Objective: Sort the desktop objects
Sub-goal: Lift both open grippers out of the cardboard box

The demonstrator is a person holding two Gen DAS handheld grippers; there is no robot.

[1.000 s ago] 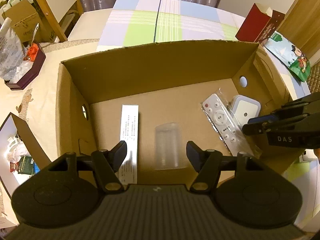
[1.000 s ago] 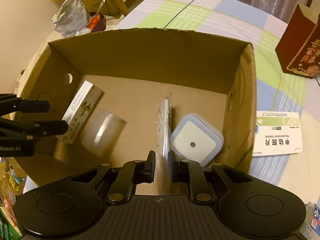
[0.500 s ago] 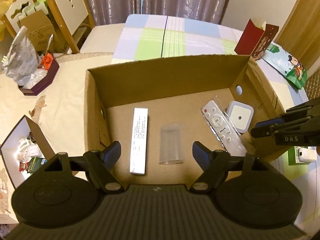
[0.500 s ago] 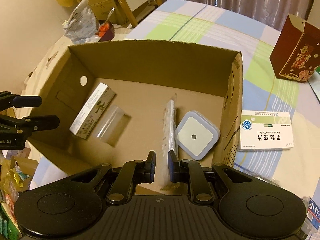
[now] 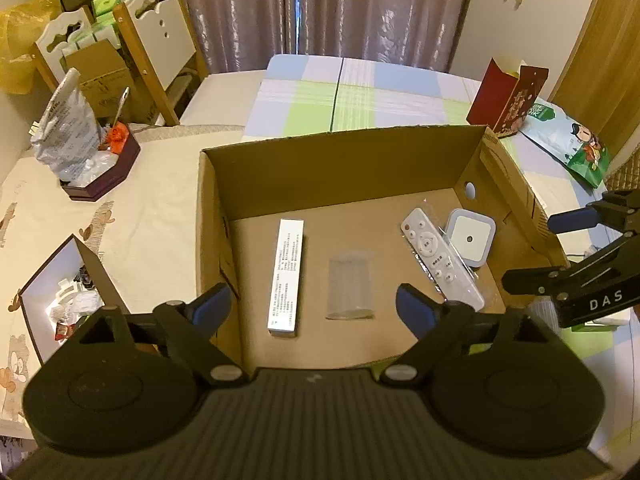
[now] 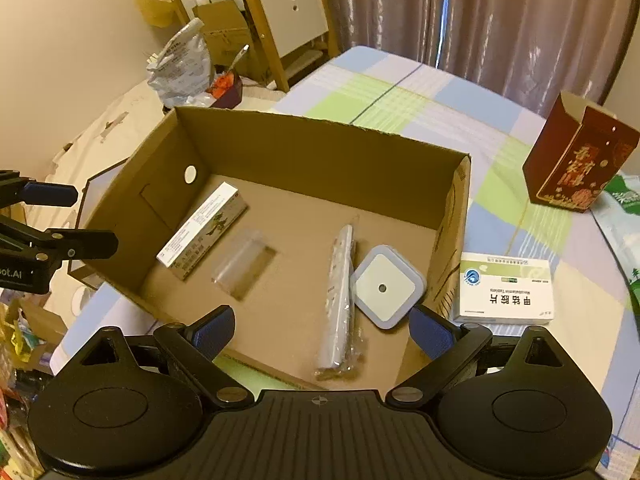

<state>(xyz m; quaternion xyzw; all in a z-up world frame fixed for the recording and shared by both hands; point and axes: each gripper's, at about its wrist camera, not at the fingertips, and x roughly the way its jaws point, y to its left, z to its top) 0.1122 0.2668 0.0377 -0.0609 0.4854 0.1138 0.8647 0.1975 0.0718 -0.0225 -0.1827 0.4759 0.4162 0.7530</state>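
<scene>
The cardboard box [image 5: 340, 168] stands open on the table and holds the sorted things. Above it the left gripper [image 5: 314, 312] has its jaws spreading, with nothing between them; the right gripper [image 6: 320, 330] is also opening its jaws wide, and nothing is gripped. On the box floor lie a long white carton [image 5: 286, 276], a clear plastic cup [image 5: 349, 290] on its side, a white remote control [image 6: 340, 300] in a plastic sleeve, and a square night light [image 6: 386, 286] just beside the remote. Outside, near the box's right wall, lies a white medicine box [image 6: 506, 294]. Farther away stands a red paper bag [image 6: 576, 168] on the checked tablecloth [image 6: 400, 96].
</scene>
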